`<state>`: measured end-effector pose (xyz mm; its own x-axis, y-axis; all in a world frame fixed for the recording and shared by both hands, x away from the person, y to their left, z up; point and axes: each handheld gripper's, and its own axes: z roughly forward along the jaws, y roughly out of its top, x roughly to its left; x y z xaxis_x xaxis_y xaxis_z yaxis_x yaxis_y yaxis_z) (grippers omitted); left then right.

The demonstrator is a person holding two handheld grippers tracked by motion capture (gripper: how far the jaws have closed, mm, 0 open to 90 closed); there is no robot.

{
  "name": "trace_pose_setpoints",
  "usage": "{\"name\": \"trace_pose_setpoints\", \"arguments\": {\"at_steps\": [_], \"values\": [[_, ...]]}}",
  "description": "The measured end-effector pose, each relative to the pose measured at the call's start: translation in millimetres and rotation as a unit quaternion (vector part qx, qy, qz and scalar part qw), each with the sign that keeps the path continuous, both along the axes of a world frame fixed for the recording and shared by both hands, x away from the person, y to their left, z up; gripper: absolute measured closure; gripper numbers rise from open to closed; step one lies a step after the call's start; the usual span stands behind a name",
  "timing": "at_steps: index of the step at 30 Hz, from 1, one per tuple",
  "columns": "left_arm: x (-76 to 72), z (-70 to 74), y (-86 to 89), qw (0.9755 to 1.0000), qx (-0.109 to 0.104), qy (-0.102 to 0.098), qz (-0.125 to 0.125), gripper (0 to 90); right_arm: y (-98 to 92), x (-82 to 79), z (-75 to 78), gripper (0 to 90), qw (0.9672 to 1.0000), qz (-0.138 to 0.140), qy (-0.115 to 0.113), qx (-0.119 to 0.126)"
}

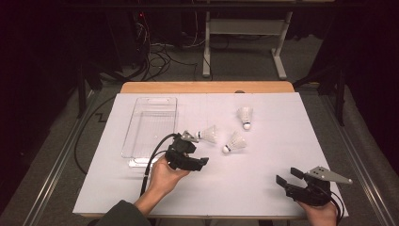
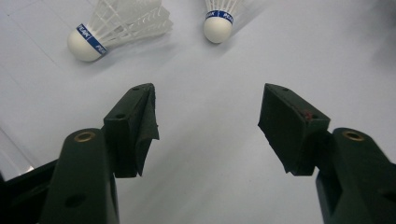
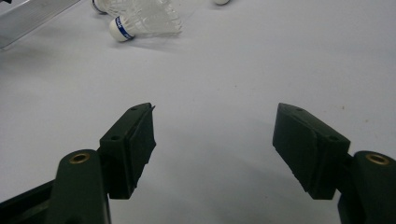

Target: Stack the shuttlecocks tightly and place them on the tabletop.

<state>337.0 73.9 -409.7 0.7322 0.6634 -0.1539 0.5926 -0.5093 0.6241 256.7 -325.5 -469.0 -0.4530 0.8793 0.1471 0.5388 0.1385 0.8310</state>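
Observation:
Three white shuttlecocks lie on the white table top: one (image 1: 208,134) beside the tray, one (image 1: 235,142) right of it, one (image 1: 245,116) farther back. My left gripper (image 1: 197,150) sits just in front of the nearest one, open and empty. In the left gripper view two blue-banded shuttlecocks (image 2: 116,28) (image 2: 219,21) lie beyond the spread jaws of the left gripper (image 2: 208,116). My right gripper (image 1: 288,176) rests open at the front right, far from them. The right gripper view has a shuttlecock (image 3: 140,21) well ahead of the right gripper (image 3: 215,126).
A clear plastic tray (image 1: 150,127) stands empty at the table's left, its corner in the right gripper view (image 3: 32,16). The wooden table edge (image 1: 207,87) runs along the back. A black cable (image 1: 150,165) trails from the left gripper.

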Motion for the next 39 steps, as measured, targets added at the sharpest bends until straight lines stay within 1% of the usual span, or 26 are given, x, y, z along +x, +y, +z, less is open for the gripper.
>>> {"name": "trace_pose_setpoints", "arguments": {"at_steps": [6,11,16,23,29,31,36,39], "values": [[-2.8,-0.6,1.3,1.0,0.002,0.001,-0.003,37.2,-0.3,-0.1,0.1,30.0,1.0,0.0,0.0,0.002],[-8.9,-1.1,3.5,1.0,0.001,0.0,-0.005,37.4,-0.3,-0.1,0.1,30.1,1.0,0.0,0.0,0.002],[-12.3,-5.3,5.3,1.0,0.003,0.002,-0.009,37.4,-0.1,-0.3,0.2,30.0,1.0,0.0,0.0,0.001],[-16.5,-8.0,8.6,1.0,-0.003,0.002,-0.007,37.4,0.0,-0.4,0.3,30.1,1.0,0.0,0.0,0.001],[-22.2,-8.4,9.5,0.9999,-0.007,-0.001,-0.012,37.5,0.0,-0.4,0.3,30.1,1.0,0.0,0.0,0.001],[-23.4,-9.7,10.5,0.9999,-0.004,0.0,-0.014,37.6,0.0,-0.5,0.3,30.0,1.0,0.0,0.0,0.001],[-27.2,-12.6,14.6,0.9999,-0.007,0.004,-0.011,37.7,0.0,-0.5,0.2,30.1,1.0,0.0,-0.001,0.0],[-30.2,-13.4,16.7,0.9999,-0.005,0.003,-0.012,37.9,0.0,-0.3,0.2,30.1,1.0,0.001,-0.001,0.0]]}}
